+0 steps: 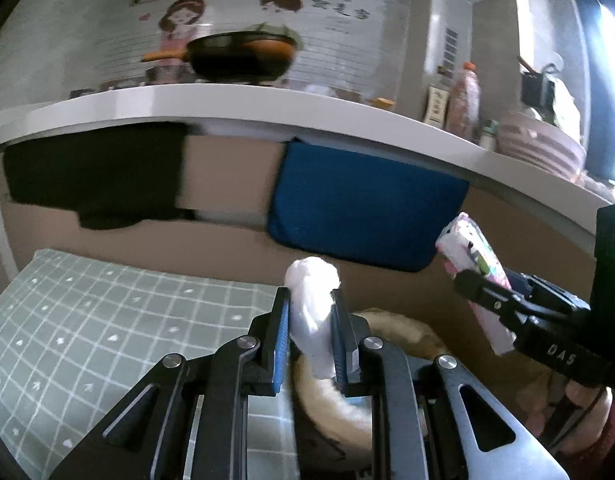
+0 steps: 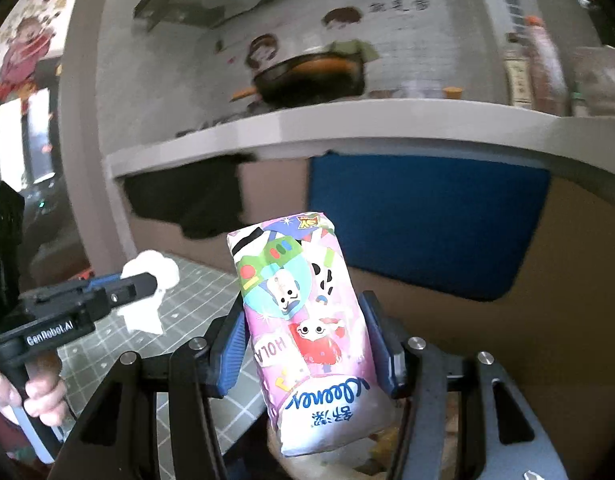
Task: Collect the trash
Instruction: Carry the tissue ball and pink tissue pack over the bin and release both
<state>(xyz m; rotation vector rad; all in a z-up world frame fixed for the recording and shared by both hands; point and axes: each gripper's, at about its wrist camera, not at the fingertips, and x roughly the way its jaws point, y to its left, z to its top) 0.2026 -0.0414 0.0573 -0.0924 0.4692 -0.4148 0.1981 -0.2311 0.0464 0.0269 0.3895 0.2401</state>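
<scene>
Two tools, each clamped on one item: left tool (image 1: 311, 320) gripping a white tissue wad (image 1: 312, 300); right tool (image 2: 307, 344) gripping a cartoon-printed tissue pack (image 2: 307, 320). Both held in the air above a green checked cloth (image 1: 87, 320). Behind: one white counter (image 1: 227, 104), one black pan (image 1: 239, 56), one blue towel (image 1: 367, 200), tiled wall with cartoon stickers.

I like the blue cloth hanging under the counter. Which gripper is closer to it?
Probably the right gripper, holding the tissue pack just below the blue cloth. The left gripper, holding a white wad, sits further left.
</scene>
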